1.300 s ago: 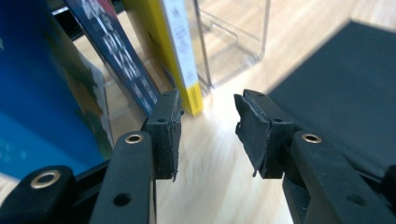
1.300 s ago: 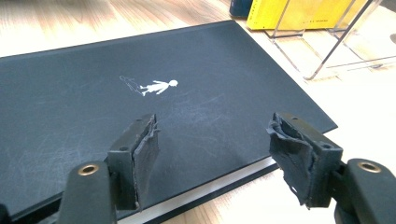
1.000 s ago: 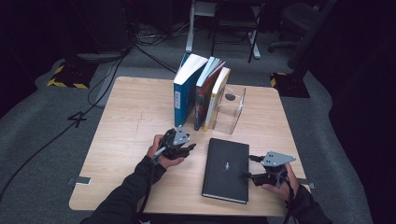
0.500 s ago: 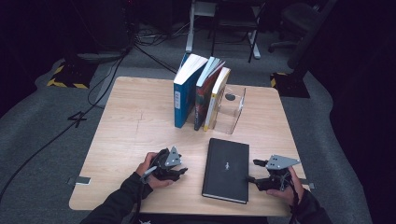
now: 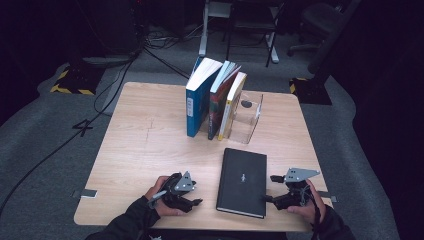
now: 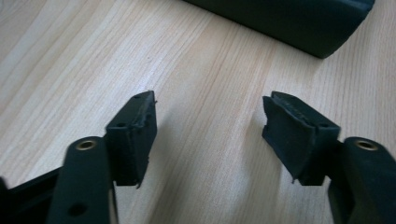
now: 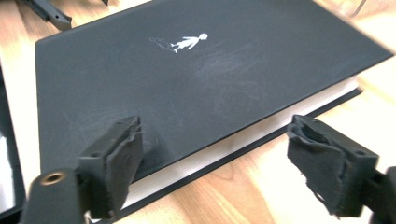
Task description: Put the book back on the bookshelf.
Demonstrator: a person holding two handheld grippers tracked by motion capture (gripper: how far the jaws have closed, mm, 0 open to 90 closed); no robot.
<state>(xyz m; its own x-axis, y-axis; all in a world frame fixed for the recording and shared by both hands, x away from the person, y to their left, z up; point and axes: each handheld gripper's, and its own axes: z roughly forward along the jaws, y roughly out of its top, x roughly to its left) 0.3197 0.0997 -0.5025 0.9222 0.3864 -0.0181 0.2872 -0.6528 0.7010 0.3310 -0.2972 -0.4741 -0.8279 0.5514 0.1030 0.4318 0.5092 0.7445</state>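
A black hardcover book (image 5: 242,181) with a small white figure on its cover (image 7: 196,79) lies flat near the table's front edge. My left gripper (image 5: 196,200) rests low over bare wood to the book's left, pointing at it. Its jaws have just been opening and stand open with nothing between them (image 6: 210,112); the book's corner (image 6: 299,23) lies beyond. My right gripper (image 5: 270,188) sits at the book's right edge, open, its jaws also just opening. In the right gripper view (image 7: 215,140) one jaw hovers over the cover and the other over the table, with no pad pressing.
Three books stand upright at the back middle of the wooden table (image 5: 140,130): a blue one (image 5: 197,97), a dark one (image 5: 220,100) and a yellow-and-white one (image 5: 232,102), leaning beside a clear bookend (image 5: 247,117). Cables and chair legs lie on the floor behind.
The left hand has come back toward the table's front edge and sunk lower, its jaws spreading. The right gripper stayed beside the book and its jaws widened.
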